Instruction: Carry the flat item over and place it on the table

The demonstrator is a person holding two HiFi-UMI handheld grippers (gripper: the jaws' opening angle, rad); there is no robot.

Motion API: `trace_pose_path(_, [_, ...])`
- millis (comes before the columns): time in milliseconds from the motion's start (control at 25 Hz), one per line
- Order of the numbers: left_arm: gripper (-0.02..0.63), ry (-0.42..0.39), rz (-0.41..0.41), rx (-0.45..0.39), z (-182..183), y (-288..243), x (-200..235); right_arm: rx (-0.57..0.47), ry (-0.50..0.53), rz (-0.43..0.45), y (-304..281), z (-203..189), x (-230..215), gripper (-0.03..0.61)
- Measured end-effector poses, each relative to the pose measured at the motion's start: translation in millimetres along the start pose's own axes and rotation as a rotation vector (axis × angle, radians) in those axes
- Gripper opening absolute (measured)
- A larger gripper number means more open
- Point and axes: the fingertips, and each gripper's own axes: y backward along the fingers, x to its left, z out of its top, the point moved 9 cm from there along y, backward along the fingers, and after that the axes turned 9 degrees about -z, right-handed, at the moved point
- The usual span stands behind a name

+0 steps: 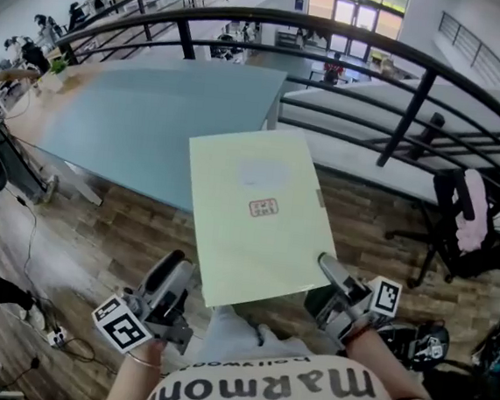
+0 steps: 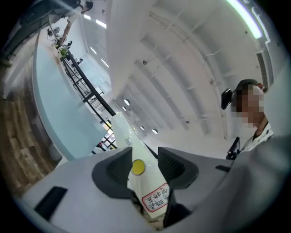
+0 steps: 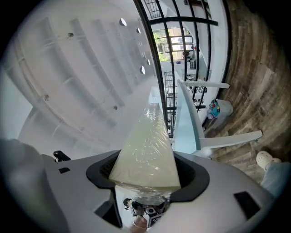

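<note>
My left gripper [image 1: 170, 277] is closed partway, its dark ribbed pads [image 2: 116, 170] pinching the thin edge of the board [image 1: 253, 213] at its near left corner. A round yellow sticker [image 2: 137, 167] and a red-bordered label [image 2: 156, 199] sit on the board right between those pads. My right gripper [image 1: 332, 280] stands much wider, and the board's near right corner fills the whole gap between its pads, gripped there.

The board is a flat, stiff, pale yellow-green rectangle wrapped in glossy, wrinkled film [image 3: 148, 154]. A small red-framed tag [image 1: 263, 207] sits near its middle. It is held up in the air, tilted, with its far end over the near corner of the table [image 1: 153, 115], which has a smooth, matte, pale blue-green top.
</note>
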Motion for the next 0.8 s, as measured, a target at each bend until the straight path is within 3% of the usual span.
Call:
trace_pose_path(160, [0.053, -0.036, -0.048, 0.023, 19.5, -8.0, 7.0, -0.006, 0.013, 0.020, -26.3, 13.2, 10.8, 0.308])
trace_pose_path(240, [0.025, -0.055, -0.047, 0.067, 30.8, -10.3, 16.5, -0.003, 0.017, 0.030, -49.1, 19.9, 11.6, 0.310])
trace_pose_path(360, [0.012, -0.083, -0.035, 0.097, 56.4, -14.0, 36.3, 0.006, 0.020, 0.043, -86.2, 24.1, 16.0, 0.310])
trace_pose_path(800, [0.011, -0.152, -0.045, 0.047, 174.7, -3.9, 110.7, 0.018, 0.033, 0.082, -237.9, 21.6, 25.3, 0.308])
